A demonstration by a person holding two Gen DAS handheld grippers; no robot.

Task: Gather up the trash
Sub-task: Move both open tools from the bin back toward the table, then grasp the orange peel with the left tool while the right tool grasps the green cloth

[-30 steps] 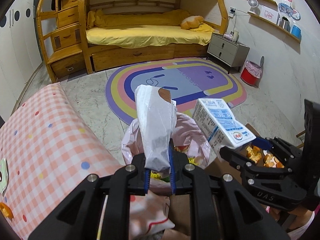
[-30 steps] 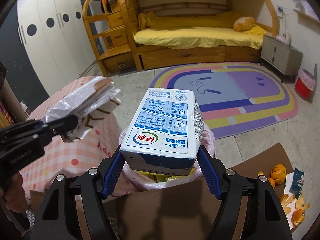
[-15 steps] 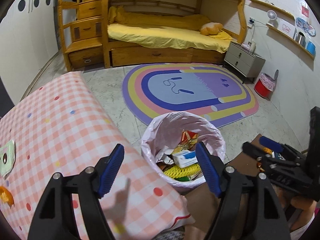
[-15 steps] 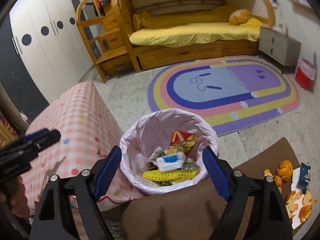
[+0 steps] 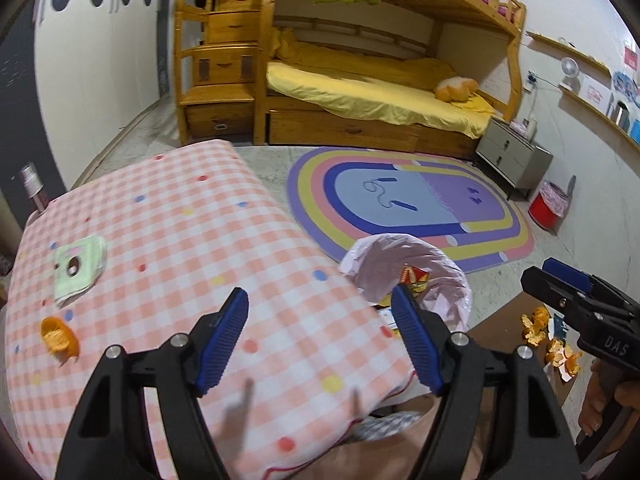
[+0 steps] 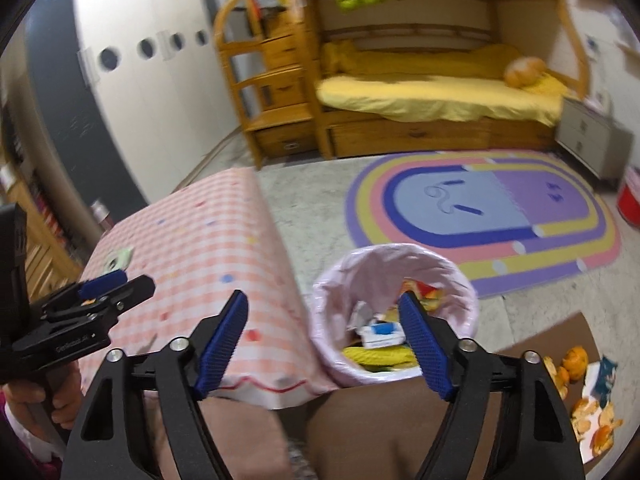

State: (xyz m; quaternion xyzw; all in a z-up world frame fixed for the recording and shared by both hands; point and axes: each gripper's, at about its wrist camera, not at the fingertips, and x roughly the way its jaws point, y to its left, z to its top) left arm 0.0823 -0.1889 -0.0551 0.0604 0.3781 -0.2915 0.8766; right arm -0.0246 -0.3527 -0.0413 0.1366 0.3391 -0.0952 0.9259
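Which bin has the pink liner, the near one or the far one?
Both do, but the near bin is all pink liner and holds trash; the far bin by the nightstand is red.

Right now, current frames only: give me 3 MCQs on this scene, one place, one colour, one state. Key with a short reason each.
1. Where does the lined trash bin stand?
A. on the bed
B. on the floor beside the checked cloth
C. on the rug

2. What colour is the bin's liner?
A. pale pink
B. black
C. green

3. How do the left gripper and right gripper stand?
A. both shut on trash
B. left holds a carton
C. both with jaws open and empty

Key:
1 B: the bin sits on bare floor against the cloth's edge, short of the rug.
2 A: the liner's folded rim shows pale pink in both views.
3 C: nothing lies between either pair of blue pads; the left jaws have just been opening.
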